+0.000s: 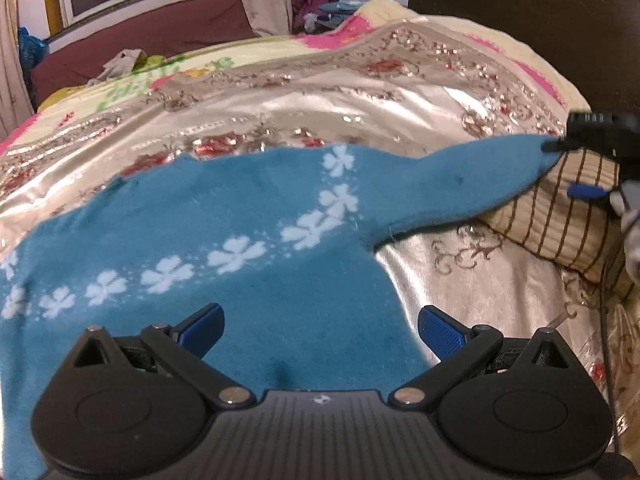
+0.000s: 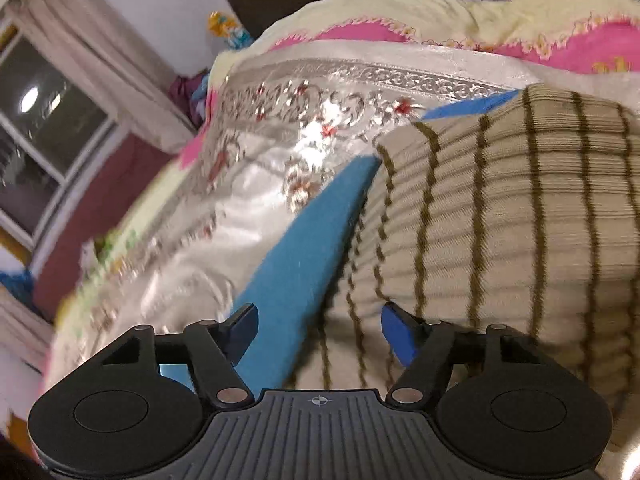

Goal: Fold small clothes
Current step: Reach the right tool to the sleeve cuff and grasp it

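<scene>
The blue clover-print sweater (image 1: 224,216) is spread flat on the bed (image 1: 280,96). The left hand-held gripper (image 1: 320,330) is held wide above its hem; the right hand-held gripper (image 2: 318,332), wide, is positioned at the sleeve (image 2: 304,248), presumably for folding.

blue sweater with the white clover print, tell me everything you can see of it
The blue sweater looks like soft, fuzzy knit, teal-blue, with a diagonal row of white clover shapes across its body. It lies spread flat on the shiny silver floral bedspread. One sleeve stretches out to the right, its end draped over a folded beige striped garment, where the right gripper is at the cuff; a grip cannot be confirmed. The left gripper hovers open over the body's lower part.
</scene>
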`<state>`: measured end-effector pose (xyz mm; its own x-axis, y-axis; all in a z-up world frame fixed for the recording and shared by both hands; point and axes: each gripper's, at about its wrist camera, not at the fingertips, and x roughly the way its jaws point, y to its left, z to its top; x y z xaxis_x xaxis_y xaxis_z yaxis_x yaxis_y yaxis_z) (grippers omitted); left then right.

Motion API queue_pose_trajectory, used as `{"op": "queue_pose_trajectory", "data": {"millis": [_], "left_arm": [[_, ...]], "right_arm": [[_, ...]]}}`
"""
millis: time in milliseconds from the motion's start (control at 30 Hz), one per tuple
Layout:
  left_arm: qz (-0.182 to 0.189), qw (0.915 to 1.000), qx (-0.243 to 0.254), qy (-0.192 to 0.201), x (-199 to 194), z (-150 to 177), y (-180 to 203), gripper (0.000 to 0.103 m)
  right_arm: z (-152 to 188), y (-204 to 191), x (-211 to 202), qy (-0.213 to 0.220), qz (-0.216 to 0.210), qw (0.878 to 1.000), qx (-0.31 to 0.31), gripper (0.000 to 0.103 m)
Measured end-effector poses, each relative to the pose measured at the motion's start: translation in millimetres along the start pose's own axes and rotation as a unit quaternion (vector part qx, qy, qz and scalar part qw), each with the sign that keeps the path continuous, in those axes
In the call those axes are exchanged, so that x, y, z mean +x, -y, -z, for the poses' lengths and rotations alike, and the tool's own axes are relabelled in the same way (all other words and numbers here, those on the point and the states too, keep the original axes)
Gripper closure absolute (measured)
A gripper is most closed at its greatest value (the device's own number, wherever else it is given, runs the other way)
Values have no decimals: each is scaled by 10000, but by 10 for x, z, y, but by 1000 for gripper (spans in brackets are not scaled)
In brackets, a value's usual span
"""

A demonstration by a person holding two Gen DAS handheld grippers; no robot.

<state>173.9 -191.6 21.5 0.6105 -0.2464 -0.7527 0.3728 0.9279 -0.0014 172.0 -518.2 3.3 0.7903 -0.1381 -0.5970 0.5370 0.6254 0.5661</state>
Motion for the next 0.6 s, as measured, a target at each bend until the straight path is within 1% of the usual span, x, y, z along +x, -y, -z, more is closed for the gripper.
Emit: {"op": "queue_pose_trajectory", "data": {"millis": [133, 167, 200, 233, 267, 333, 433, 467, 533, 567, 600], "left_arm": [[29, 9999, -57, -151, 81, 45, 0, 0], [35, 9998, -72, -173, 85, 54, -3, 0], [48, 9997, -95, -202, 94, 66, -4, 0], [65, 9996, -114, -234, 107, 76, 0, 0], [76, 9996, -116, -255, 111, 85, 5, 0], [74, 9996, -85, -276, 109, 103, 16, 0], [75, 9994, -55, -321, 91, 143, 26, 0], [75, 9994, -43, -343, 79, 163, 27, 0], [55, 9993, -13, -362, 55, 192, 22, 0], [41, 9993, -4, -366, 32, 214, 15, 0], [35, 9993, -4, -369, 11, 234, 5, 0]], "right_arm": [[-48, -49, 45, 80, -321, 9994, 72, 34], [-47, -51, 69, 113, -352, 9993, 48, 35], [-62, -43, 136, 67, -273, 9996, 41, 35], [-77, -23, 164, 15, -245, 9997, 85, 38], [-85, -20, 185, -6, -309, 9994, 144, 38], [-88, -41, 215, 32, -602, 9980, 194, 38], [-112, -44, 315, 48, -532, 9982, 283, 40], [-124, -30, 344, 61, -490, 9983, 324, 42], [-137, -6, 389, 84, -387, 9982, 451, 55], [-150, -2, 422, 94, -373, 9980, 496, 58], [-161, 9, 454, 92, -363, 9979, 533, 66]]}}
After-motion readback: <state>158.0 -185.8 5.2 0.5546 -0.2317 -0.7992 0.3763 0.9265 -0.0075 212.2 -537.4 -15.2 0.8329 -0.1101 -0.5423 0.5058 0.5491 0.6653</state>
